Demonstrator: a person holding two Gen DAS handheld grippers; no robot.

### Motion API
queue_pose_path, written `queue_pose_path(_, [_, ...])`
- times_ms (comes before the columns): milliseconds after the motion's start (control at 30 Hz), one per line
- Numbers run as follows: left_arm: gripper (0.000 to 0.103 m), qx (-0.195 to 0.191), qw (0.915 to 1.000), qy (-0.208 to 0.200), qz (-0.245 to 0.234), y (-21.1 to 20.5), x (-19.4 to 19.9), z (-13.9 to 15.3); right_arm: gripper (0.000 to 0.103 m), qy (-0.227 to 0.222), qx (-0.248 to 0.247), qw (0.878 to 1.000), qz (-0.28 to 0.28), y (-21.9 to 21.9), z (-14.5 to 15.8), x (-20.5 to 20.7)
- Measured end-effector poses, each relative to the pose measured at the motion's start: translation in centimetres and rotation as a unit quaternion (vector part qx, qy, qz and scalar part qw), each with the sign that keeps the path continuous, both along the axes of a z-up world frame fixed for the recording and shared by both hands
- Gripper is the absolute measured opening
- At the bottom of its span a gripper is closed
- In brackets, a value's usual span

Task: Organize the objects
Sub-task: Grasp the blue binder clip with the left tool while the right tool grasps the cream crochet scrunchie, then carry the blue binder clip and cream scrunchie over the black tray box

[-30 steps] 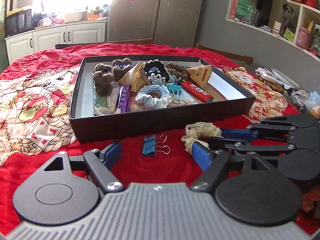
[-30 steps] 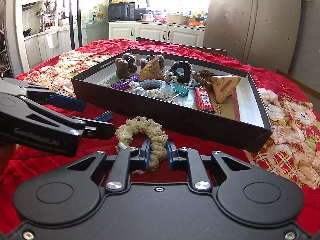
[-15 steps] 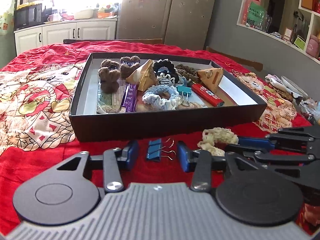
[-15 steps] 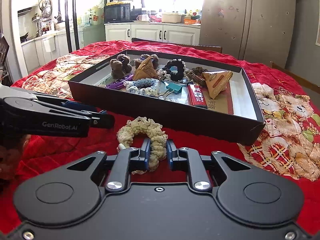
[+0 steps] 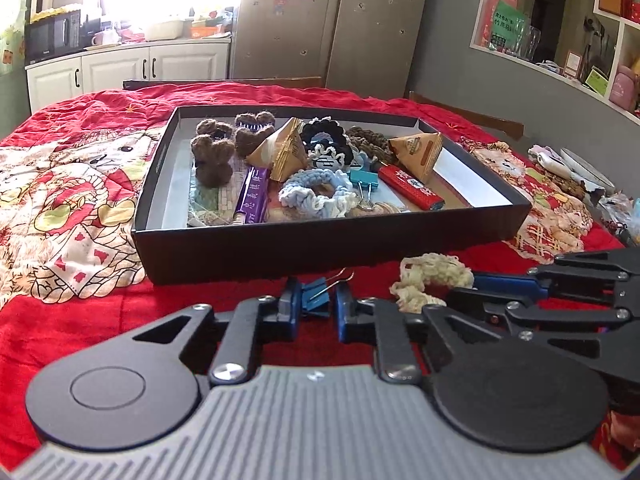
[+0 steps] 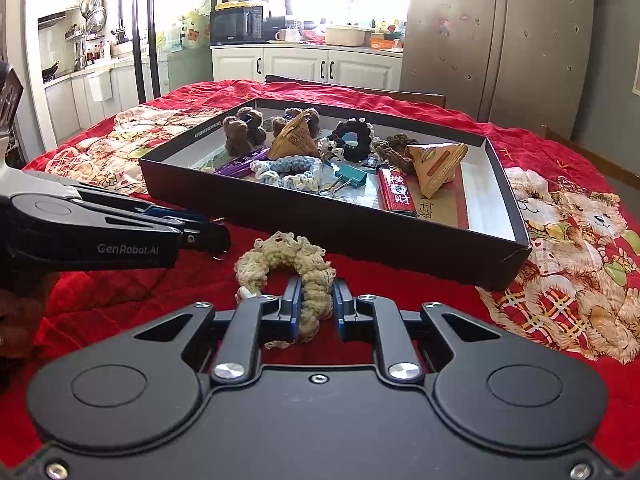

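White lettering reading "GenRobot.AI" runs along the side of the left tongs, seen to the left of the right tongs. The red pack in the box ahead carries Chinese characters too small to read.

Left tool nearly closed, low; right tool likewise, alongside.

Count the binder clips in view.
2. A blue binder clip lies on the red cloth before the box, between the left gripper fingers. A teal binder clip lies inside the box. The clutter may hide others.
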State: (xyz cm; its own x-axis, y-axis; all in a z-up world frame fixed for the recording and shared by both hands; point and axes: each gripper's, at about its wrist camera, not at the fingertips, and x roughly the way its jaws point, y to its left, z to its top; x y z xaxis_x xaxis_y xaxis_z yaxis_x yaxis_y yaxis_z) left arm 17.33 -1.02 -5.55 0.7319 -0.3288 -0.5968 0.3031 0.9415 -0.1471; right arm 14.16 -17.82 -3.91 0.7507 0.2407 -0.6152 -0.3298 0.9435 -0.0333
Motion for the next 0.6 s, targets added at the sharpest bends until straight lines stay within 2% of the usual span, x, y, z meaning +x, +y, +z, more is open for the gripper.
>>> queue_pose_path(467, [0.017,-0.01,0.9999,-0.007,-0.007,0.2,-1.1,0.6,0.015,-0.009,0.006,1.0,0.004,-0.1,0.7,-0.7])
queue_pose_path(600, [0.017,-0.016,0.9996,-0.023,-0.008,0.2,-1.8,1.6,0.015,-0.024,0.01,1.0,0.011,-0.2,1.6,-1.3])
